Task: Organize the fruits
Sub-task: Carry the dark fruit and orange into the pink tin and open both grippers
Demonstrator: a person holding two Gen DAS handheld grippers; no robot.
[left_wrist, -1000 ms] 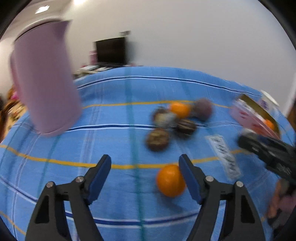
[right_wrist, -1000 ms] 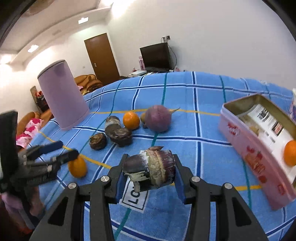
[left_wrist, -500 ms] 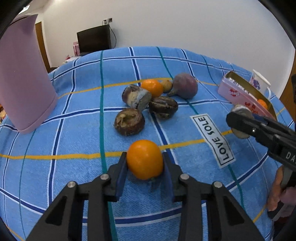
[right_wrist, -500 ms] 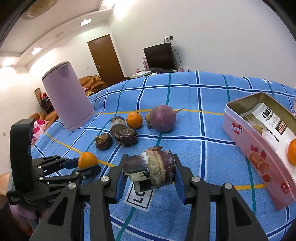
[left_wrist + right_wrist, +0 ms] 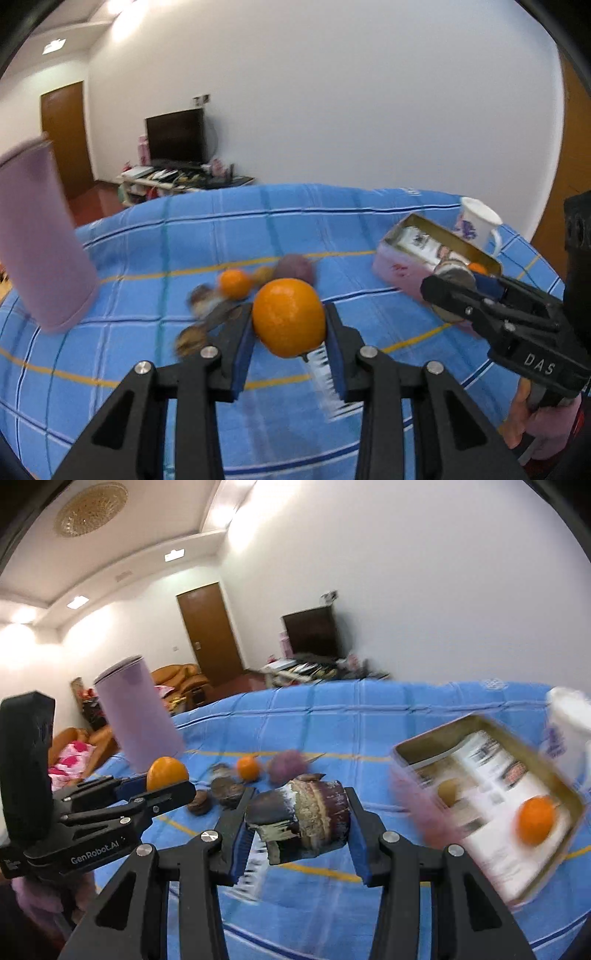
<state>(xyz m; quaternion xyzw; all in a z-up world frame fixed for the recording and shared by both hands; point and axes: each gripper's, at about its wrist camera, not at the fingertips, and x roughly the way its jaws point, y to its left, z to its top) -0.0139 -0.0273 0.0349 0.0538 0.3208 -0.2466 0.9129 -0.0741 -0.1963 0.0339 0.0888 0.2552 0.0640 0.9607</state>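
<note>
My left gripper (image 5: 290, 334) is shut on an orange (image 5: 289, 317) and holds it above the blue checked cloth (image 5: 147, 258). In the right wrist view that same gripper (image 5: 162, 788) shows at the left with the orange (image 5: 167, 773). My right gripper (image 5: 299, 827) is shut on a dark brown and white cut fruit (image 5: 301, 821), also off the cloth. A pink tin (image 5: 487, 805) at the right holds an orange (image 5: 536, 820). More fruit lies mid-cloth: a small orange (image 5: 233, 283), a purple round one (image 5: 293, 268) and dark brown ones (image 5: 225, 788).
A tall lilac cylinder (image 5: 37, 240) stands at the cloth's left side. A white mug (image 5: 476, 225) sits behind the tin. A printed label (image 5: 325, 376) lies on the cloth under the left gripper. A TV and a door are far behind.
The left gripper closed on the orange and lifted it off the cloth toward the right. The right gripper rose with the cut fruit and moved nearer the tin.
</note>
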